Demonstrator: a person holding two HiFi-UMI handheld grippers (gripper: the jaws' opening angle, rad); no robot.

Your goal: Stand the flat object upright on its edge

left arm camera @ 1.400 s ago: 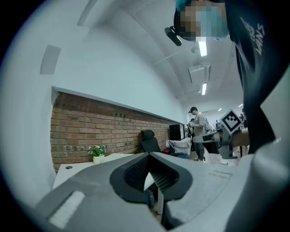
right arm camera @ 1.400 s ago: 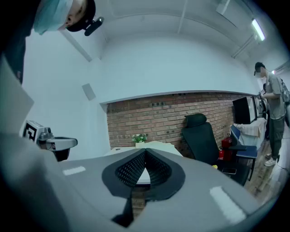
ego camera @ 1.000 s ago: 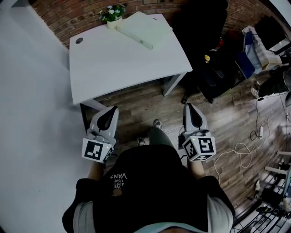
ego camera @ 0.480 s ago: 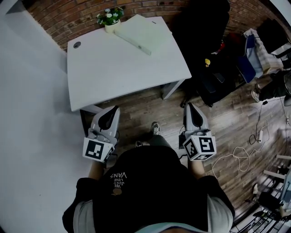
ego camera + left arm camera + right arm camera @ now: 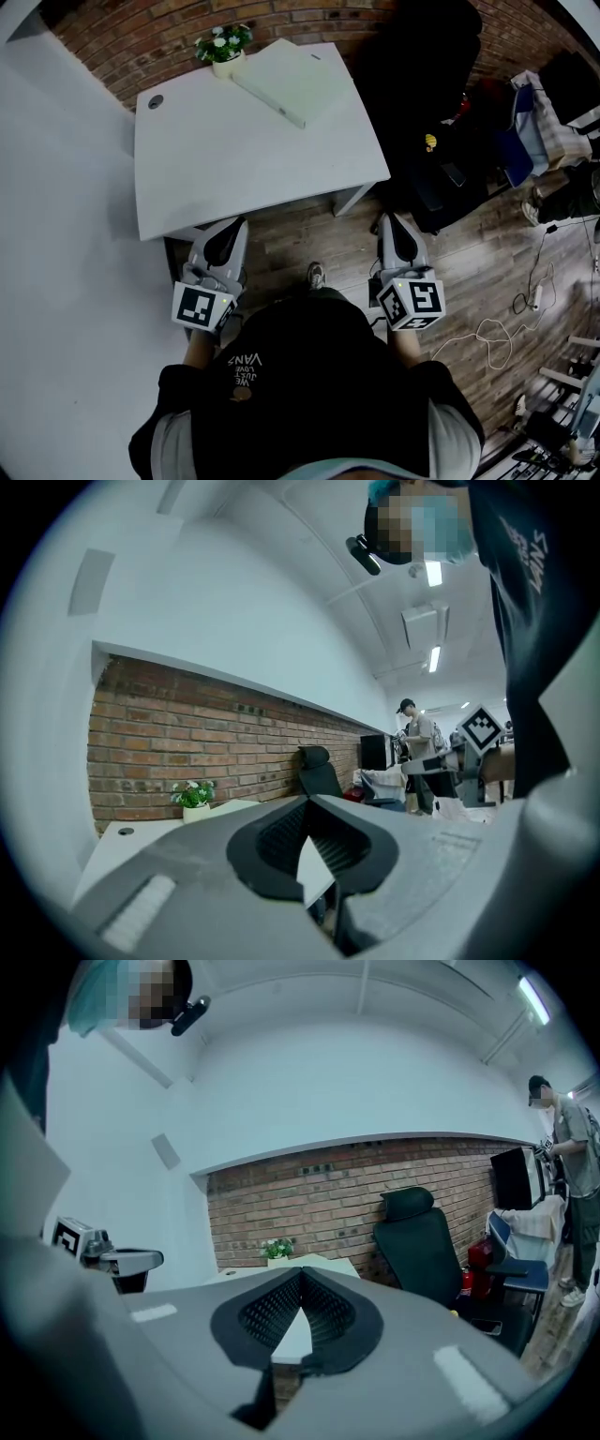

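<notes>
While flat object [image 5: 292, 80] lies on table [image 5: 216, 159] well ahead, left tongs [image 5: 238, 225], right tongs [image 5: 387, 219] pressed together.

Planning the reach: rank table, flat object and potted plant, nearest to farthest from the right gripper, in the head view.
1. Table, corner just ahead of right gripper.
2. Flat object, table's far side.
3. Potted plant, table's back edge.

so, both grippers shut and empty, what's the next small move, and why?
Probably step up to the table and reach the left gripper and right gripper forward, opening the jaws. Both hang shut and empty back at the near side, while the flat object lies flat at the far corner beside the potted plant.
</notes>
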